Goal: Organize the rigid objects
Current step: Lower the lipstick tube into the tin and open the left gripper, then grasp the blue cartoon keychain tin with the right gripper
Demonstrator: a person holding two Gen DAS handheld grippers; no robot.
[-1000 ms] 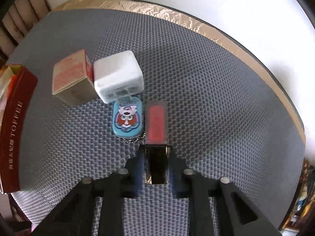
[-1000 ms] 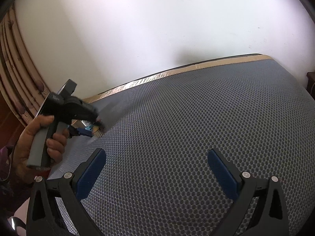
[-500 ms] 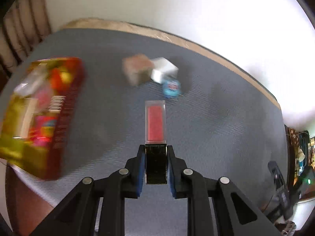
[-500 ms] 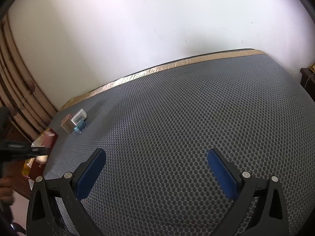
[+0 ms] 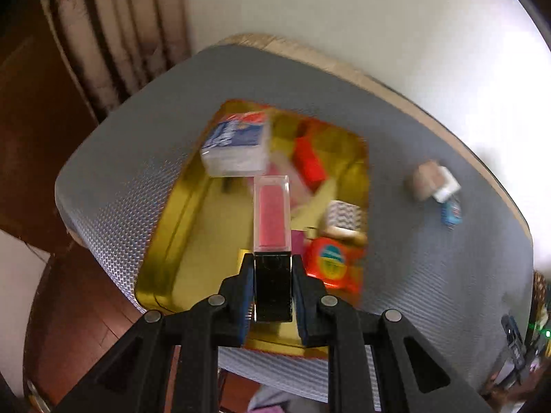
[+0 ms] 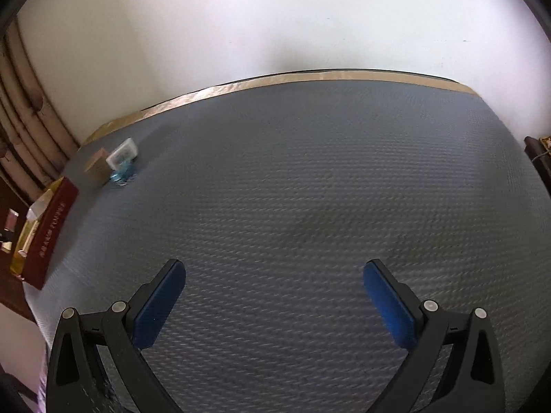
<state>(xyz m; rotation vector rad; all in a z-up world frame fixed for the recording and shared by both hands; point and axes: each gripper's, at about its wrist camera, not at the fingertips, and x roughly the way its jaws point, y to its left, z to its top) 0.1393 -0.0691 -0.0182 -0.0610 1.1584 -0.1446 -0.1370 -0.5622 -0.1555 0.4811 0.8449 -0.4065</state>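
Clear-capped pink lipstick with glossy black base [image 5: 272, 218], pinched at the base between the blue pads of the black left gripper [image 5: 272, 287], poised above the open gold-lined tin box [image 5: 172, 241] at the mat's left corner. Beneath it in the box, blurred: blue-and-white packet [image 5: 237, 146] at 11 o'clock, red block [image 5: 310, 163] at 1, orange packet [image 5: 332, 265] at 4. Out at 3 o'clock on the grey honeycomb mat [image 5: 430, 275], a cluster touching: tan carton [image 5: 422, 180], white cube [image 5: 447, 187], small blue tin [image 5: 451, 211]. Black right gripper [image 6: 274, 304] spread wide, empty, over bare mat, same cluster at its 10 o'clock.
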